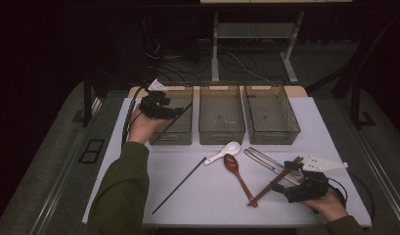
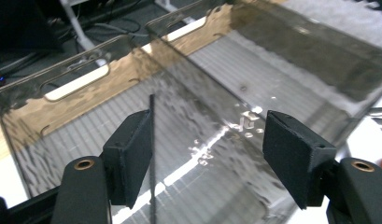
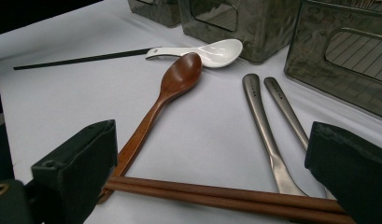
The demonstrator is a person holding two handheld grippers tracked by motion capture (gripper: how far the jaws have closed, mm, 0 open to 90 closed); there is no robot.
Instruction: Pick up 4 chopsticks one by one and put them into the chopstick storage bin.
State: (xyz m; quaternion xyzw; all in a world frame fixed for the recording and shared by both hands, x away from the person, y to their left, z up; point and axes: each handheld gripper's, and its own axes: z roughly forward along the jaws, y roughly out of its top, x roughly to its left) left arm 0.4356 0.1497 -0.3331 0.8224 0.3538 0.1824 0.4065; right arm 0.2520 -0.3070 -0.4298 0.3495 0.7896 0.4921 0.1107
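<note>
- The left gripper (image 1: 175, 113) hovers over the left bin (image 1: 185, 134), a smoky translucent plastic box with a ribbed floor and slot handles. Its jaws stand apart, released. A thin black chopstick (image 2: 152, 154) lies inside the bin, just beside the left jaw pad in the left gripper view; whether it touches the pad I cannot tell.
- A second black chopstick (image 1: 180, 183) lies slantwise on the white table (image 1: 212, 196), near the left.
- A glossy white ceramic spoon (image 1: 223, 152) touches the bowl of a smooth brown wooden spoon (image 1: 236, 172).
- Two brushed metal chopsticks (image 3: 268, 126) carry tiny engraved marks, too small to read.
- A pair of brown wooden chopsticks (image 3: 216, 193) lies between the wide-open jaws of the right gripper (image 1: 280, 177), ungrasped.
</note>
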